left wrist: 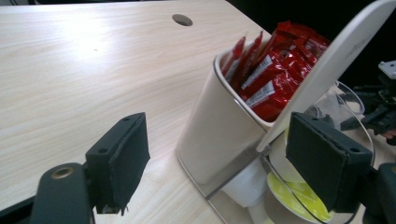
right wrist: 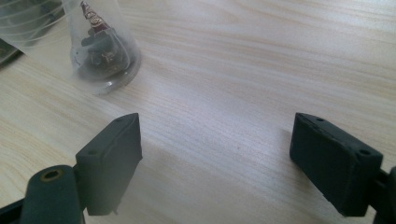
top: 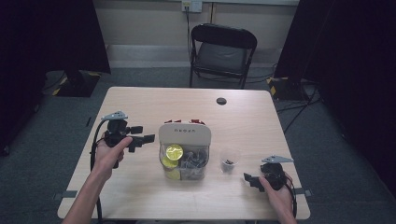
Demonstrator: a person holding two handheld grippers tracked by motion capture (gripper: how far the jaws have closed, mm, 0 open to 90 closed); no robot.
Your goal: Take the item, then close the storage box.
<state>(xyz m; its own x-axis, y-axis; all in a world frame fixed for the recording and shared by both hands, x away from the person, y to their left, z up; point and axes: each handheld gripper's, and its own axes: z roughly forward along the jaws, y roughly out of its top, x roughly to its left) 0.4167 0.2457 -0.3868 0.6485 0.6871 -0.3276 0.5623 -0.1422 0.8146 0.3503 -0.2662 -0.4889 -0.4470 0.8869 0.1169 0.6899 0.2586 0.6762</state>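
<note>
Black-padded left gripper (top: 148,138): jaws wide, nothing held, beside organiser.
Right gripper (top: 247,178): jaws wide over bare wood, empty.
Clear plastic cup (top: 229,160): upright, dark bits at bottom, just beyond right gripper.
Organiser (top: 184,135): cream, table (top: 140,102) centre, red sachets (left wrist: 275,70), yellow-lidded pods (top: 174,150).

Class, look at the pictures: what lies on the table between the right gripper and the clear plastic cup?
Nothing: between the right gripper and the clear plastic cup lies bare wooden table, plain in the right gripper view.

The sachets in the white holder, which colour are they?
Red sachets with white print, clearest in the left gripper view.
</note>
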